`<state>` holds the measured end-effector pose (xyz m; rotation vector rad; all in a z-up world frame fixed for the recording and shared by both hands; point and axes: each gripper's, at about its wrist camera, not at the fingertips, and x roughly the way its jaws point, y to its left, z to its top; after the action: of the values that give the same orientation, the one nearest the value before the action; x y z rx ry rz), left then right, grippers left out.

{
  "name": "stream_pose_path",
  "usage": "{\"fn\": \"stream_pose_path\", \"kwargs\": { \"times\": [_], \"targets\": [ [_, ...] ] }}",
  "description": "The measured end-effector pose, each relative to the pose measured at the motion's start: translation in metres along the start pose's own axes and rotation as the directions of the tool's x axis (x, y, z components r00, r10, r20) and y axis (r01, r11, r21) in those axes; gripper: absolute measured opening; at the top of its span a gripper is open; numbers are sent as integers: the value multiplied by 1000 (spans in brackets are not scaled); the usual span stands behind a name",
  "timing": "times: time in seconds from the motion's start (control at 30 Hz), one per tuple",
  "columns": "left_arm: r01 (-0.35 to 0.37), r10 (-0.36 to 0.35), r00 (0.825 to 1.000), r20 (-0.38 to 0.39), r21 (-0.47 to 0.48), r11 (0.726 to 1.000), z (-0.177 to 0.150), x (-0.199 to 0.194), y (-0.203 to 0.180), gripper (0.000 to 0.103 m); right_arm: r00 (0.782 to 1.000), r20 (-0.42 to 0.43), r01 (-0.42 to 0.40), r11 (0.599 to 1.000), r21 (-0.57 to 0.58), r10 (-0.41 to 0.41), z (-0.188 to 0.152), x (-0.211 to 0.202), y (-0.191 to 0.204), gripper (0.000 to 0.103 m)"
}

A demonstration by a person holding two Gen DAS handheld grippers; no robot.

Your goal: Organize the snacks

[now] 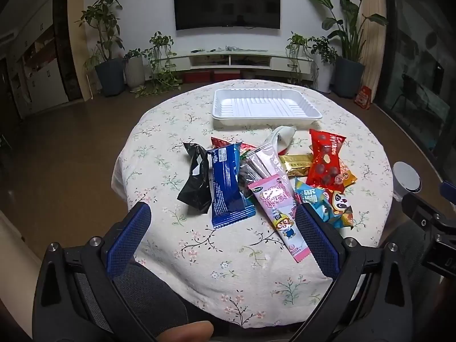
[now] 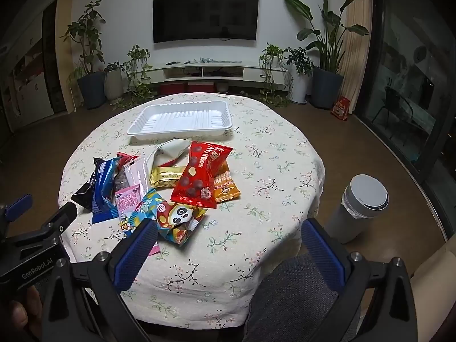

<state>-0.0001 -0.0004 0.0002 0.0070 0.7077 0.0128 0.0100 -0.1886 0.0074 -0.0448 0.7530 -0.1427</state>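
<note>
Both grippers hang wide apart and empty at the near edge of the cloth-covered table (image 1: 176,148) — my left gripper (image 1: 222,233), my right gripper (image 2: 228,245). Snack packets lie heaped just in front of the empty white tray (image 1: 266,105), overlapping. Grabbing the pink packet (image 1: 280,211) could drag the panda packet (image 2: 178,218) touching it. A blue packet (image 1: 226,185) and red chocolate bag (image 2: 201,176) crowd the pile — nothing blocks the tray.
</note>
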Motion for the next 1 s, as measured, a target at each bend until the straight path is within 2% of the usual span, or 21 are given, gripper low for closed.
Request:
{"fn": "stream_pose_path", "kwargs": {
  "times": [1.0],
  "targets": [
    [-10,10,1000,13,13,1000,2,0,1,103,1000,4,-8,1000,9,8,-1,1,1,103]
  ]
}}
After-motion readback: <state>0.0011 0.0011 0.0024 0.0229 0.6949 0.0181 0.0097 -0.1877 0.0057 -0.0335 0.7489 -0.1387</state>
